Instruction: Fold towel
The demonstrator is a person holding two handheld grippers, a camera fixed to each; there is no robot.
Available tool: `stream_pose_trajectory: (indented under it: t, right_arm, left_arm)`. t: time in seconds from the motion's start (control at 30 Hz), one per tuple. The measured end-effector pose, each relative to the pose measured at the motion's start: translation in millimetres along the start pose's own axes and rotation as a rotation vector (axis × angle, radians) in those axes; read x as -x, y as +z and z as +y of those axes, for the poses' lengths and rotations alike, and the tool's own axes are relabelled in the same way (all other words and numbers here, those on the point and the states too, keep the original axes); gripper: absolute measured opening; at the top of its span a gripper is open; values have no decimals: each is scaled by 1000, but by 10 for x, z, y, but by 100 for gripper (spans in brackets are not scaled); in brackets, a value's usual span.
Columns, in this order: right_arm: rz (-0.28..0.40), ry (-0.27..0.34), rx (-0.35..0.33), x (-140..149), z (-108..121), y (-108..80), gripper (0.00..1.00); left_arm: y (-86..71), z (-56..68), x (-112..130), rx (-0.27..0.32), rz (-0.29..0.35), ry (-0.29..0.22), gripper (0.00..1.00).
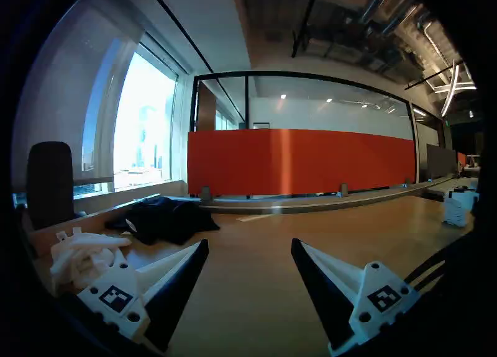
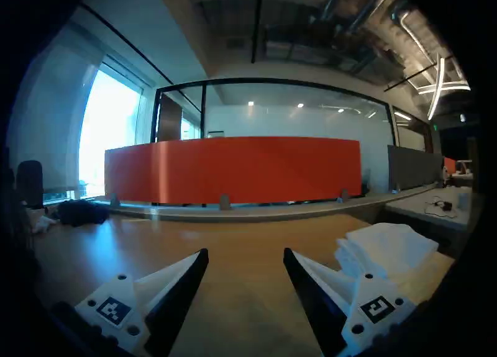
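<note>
My left gripper (image 1: 247, 253) stands wide open, with bare wooden table (image 1: 261, 282) between its two fingers (image 1: 177, 276) and nothing held. Just off its left finger, near the table's edge, I see a crumpled white towel (image 1: 81, 254) in a loose heap, partly hidden behind the finger's base. A little farther back on the same side lies a rumpled black garment (image 1: 164, 219), close to the towel; I cannot tell whether they touch. Far off to the right sits a small white object (image 1: 456, 209), too small for me to identify. My right gripper (image 2: 244, 257) is also spread wide and empty, low over the table top (image 2: 242, 295). Beside its right finger a stack of folded white towels (image 2: 388, 245) rests on the table near the right edge, its lower corner hidden behind the finger. Far to the left in the right gripper view, the black garment (image 2: 81, 213) shows as a small dark mound. Beyond the table in both views runs a long orange partition (image 1: 298, 161) under a glass wall. A bright window (image 1: 140, 133) lies to the left, with a dark chair back (image 1: 50, 183) in front of it.
</note>
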State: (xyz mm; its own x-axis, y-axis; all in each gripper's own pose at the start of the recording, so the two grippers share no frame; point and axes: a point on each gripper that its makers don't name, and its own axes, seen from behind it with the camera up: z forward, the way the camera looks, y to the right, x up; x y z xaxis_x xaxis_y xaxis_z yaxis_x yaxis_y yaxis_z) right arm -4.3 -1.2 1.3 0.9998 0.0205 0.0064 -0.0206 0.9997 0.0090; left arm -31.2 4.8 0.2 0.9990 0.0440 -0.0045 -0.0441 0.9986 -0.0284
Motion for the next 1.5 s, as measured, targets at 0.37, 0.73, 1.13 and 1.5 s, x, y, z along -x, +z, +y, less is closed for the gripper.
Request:
stream_pose_trajectory:
  t: [0.37, 0.73, 1.13, 1.5]
  right_arm:
    - [5, -22, -11, -10, -80, -9, 93]
    - [5, -21, -14, -33, -94, -12, 93]
    - [6, -21, -15, -27, -99, -26, 93]
    - [5, -20, -14, -25, -98, -23, 94]
  left_arm:
    - [0, 0, -2, 0, 0, 0, 98]
    - [1, 2, 0, 0, 0, 0, 99]
    - [2, 2, 2, 0, 0, 0, 99]
    - [3, 2, -1, 0, 0, 0, 99]
